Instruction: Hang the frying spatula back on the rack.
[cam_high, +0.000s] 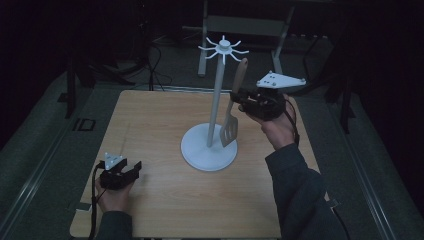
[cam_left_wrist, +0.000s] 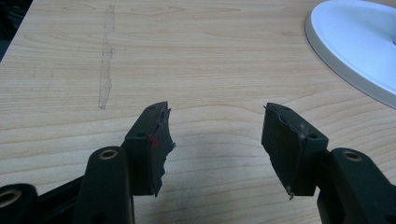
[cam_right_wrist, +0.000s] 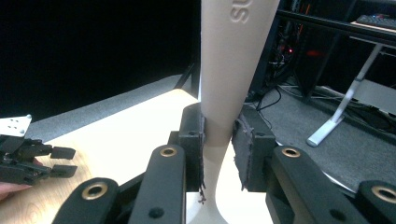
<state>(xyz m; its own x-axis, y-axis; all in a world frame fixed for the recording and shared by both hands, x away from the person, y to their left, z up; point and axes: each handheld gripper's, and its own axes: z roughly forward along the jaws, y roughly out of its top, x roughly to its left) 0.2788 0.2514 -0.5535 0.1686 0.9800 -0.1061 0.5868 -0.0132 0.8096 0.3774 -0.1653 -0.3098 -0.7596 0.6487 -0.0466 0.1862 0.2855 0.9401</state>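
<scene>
Right gripper (cam_high: 239, 102): I have its fingers clamped on the spatula (cam_high: 233, 107), gripping the handle.
Spatula: upright, blade down, in the air just right of the white stand (cam_high: 215, 110), its blade above the round base.
Left gripper (cam_high: 131, 169): I see its fingers spread wide with nothing between them, low over the tabletop (cam_high: 160, 130), well left of the stand.
</scene>
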